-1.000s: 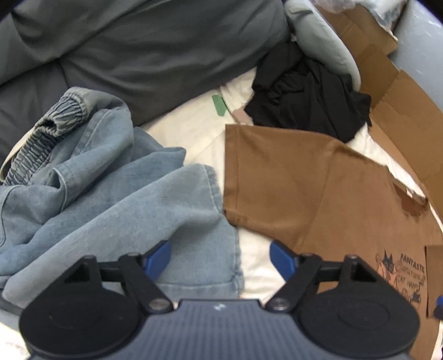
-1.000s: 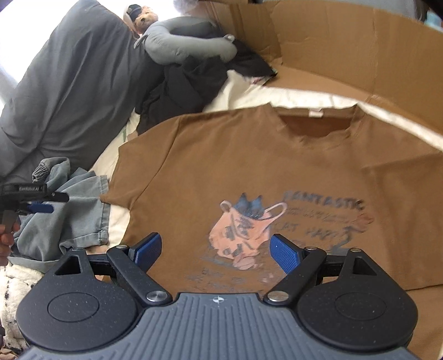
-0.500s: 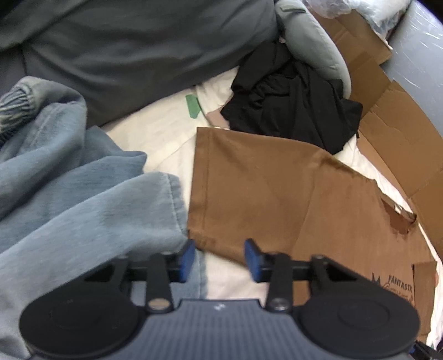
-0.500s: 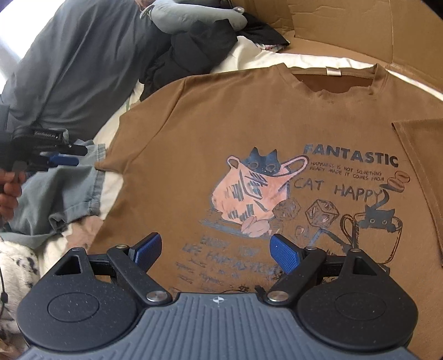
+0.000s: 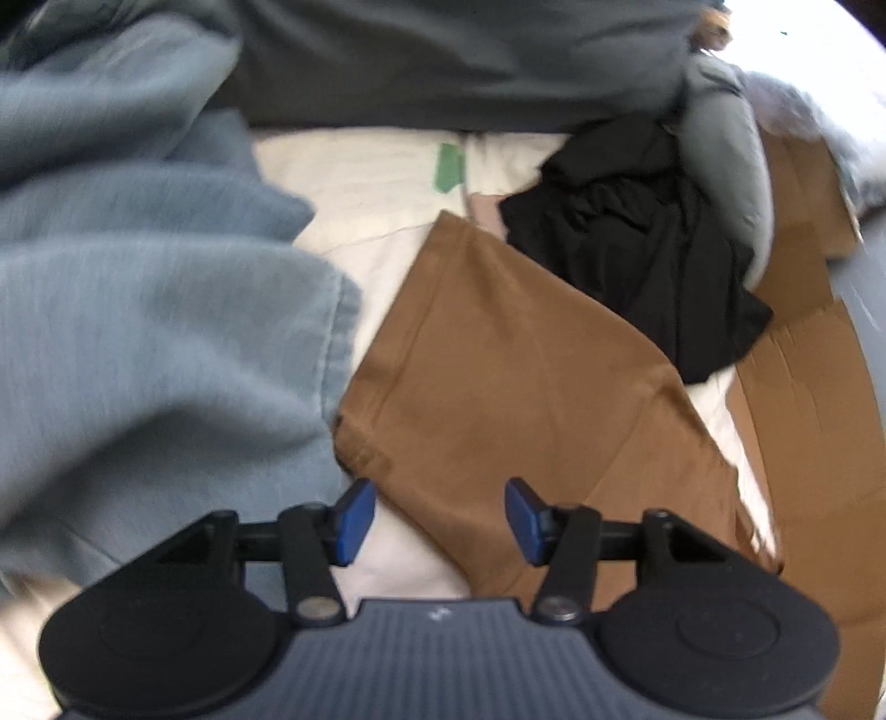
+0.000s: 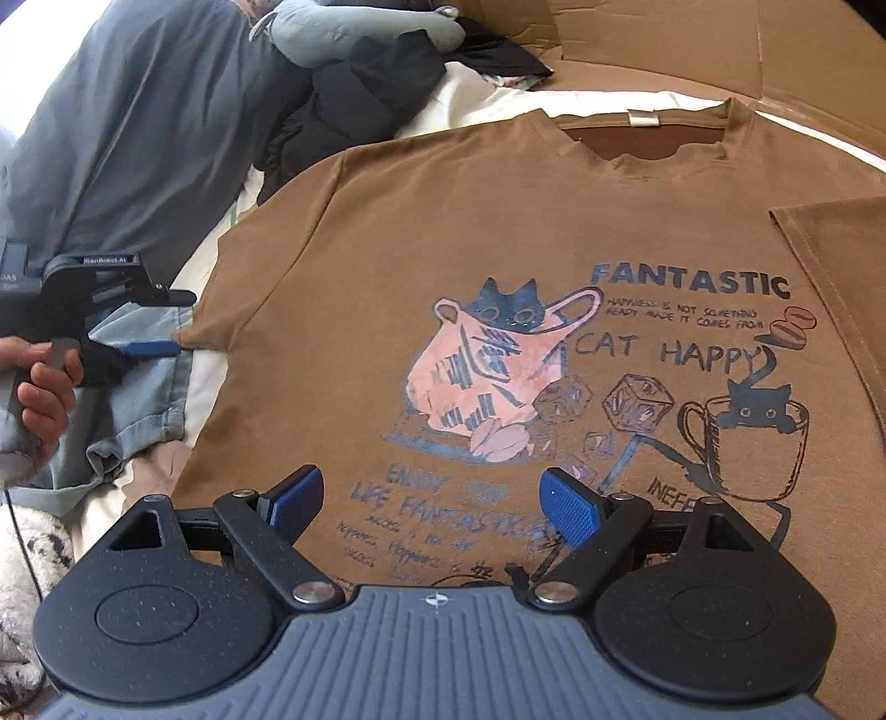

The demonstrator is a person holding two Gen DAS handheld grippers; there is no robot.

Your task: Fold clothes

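Note:
A brown t-shirt [image 6: 443, 221] with a cat print lies flat, front up, on a cream sheet [image 5: 360, 183]. Its right sleeve [image 6: 830, 249] is folded in over the chest. In the left wrist view the other sleeve [image 5: 498, 360] spreads just ahead of my left gripper [image 5: 437, 507]. Its jaws are opening, the sleeve's lower corner lies between them, and the pads do not press on it. The right wrist view shows that left gripper [image 6: 171, 324] at the sleeve's tip, held by a hand [image 6: 39, 387]. My right gripper [image 6: 432, 495] stands open over the shirt's lower print, nothing between its fingers.
A pale denim garment [image 5: 138, 332] lies bunched at the left, touching the sleeve. A black garment [image 5: 637, 249] is heaped beyond the shirt's shoulder. A dark grey pillow [image 6: 138, 111] backs the bed. Cardboard [image 6: 720, 44] lines the far and right sides.
My left gripper sank and rolled, closing in on the sleeve corner; its jaws narrowed, then widened again. My right gripper dropped nearer the shirt early on, then kept still.

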